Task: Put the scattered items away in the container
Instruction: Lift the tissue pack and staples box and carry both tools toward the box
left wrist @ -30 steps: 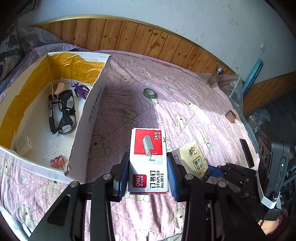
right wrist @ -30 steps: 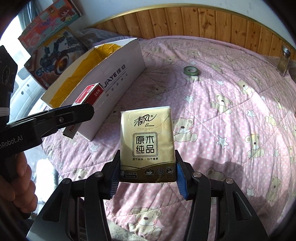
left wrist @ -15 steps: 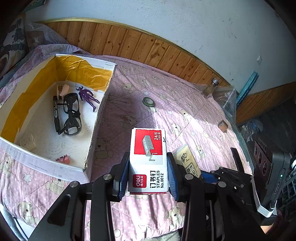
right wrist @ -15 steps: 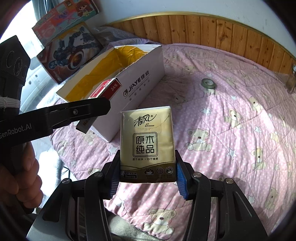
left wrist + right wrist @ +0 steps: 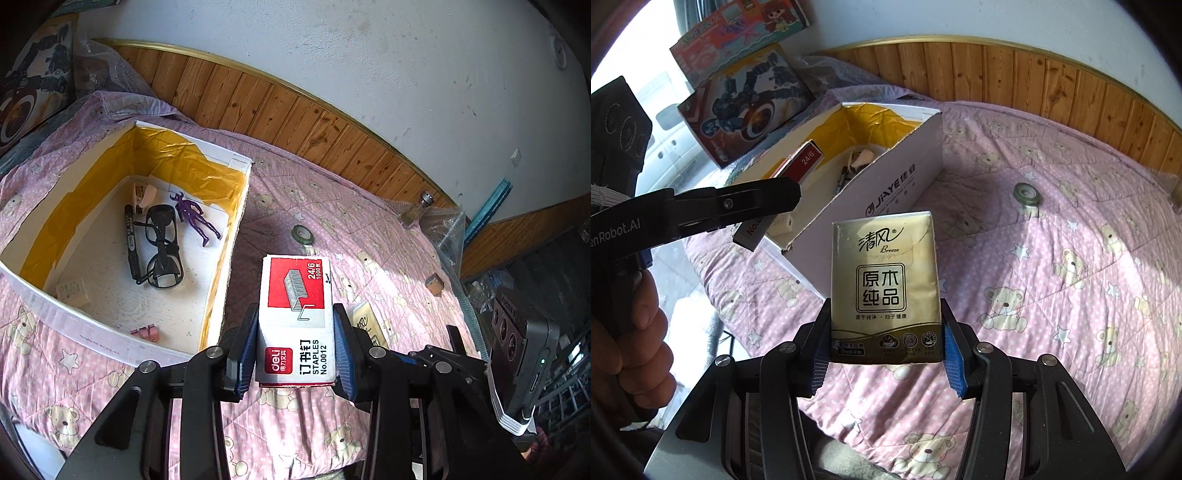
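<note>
My left gripper [image 5: 295,347] is shut on a red-and-white staples box [image 5: 296,310], held above the pink bedspread just right of the white cardboard box [image 5: 225,280]. That box has yellow tape inside and holds black glasses [image 5: 162,247], a black marker [image 5: 130,236], a purple figure [image 5: 194,218] and pink clips [image 5: 146,331]. My right gripper [image 5: 884,356] is shut on a gold tissue pack [image 5: 884,288], in the air in front of the cardboard box [image 5: 897,184]. The left gripper's finger [image 5: 738,206] and staples box [image 5: 798,170] show at the left of the right wrist view.
A green tape roll [image 5: 303,233] lies on the bedspread [image 5: 1071,258] beyond the box. A glass jar [image 5: 417,208] and a small brown block [image 5: 434,284] sit near the far right edge. Toy cartons [image 5: 746,107] lean behind the cardboard box. A hand [image 5: 631,343] grips the left tool.
Both grippers have risen and swung left toward the cardboard box, each still holding its item; more of the box's inside shows now.
</note>
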A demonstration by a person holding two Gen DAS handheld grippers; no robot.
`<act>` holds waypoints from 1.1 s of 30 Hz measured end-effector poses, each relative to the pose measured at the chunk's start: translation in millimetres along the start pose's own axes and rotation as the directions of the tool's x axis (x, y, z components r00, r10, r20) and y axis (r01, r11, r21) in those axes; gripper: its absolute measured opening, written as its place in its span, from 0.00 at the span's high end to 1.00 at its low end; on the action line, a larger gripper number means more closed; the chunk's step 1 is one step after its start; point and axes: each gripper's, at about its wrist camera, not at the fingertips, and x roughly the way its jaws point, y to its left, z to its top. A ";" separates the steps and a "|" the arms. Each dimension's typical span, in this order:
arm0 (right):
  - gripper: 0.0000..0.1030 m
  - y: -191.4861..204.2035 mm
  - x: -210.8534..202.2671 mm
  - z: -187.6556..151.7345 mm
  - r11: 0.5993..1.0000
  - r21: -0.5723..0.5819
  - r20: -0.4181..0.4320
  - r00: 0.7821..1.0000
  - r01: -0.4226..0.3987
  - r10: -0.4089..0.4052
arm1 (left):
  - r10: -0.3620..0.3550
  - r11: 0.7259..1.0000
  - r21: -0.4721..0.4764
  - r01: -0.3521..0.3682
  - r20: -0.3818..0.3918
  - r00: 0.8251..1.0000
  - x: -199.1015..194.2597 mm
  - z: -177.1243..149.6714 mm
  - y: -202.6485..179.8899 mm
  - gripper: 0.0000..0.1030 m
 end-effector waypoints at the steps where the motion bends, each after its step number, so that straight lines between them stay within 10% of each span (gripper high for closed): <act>1: 0.48 2.0 -0.5 2.4 1.000 -0.006 0.003 1.000 -0.003 0.003 | 0.000 1.000 -0.005 0.000 0.006 1.000 -2.0 1.9 1.8 0.62; 33: 0.48 44.5 7.2 88.2 0.974 -0.208 0.058 0.993 -0.088 0.102 | 0.100 0.986 -0.143 -0.084 0.107 0.989 -37.4 65.4 86.0 0.62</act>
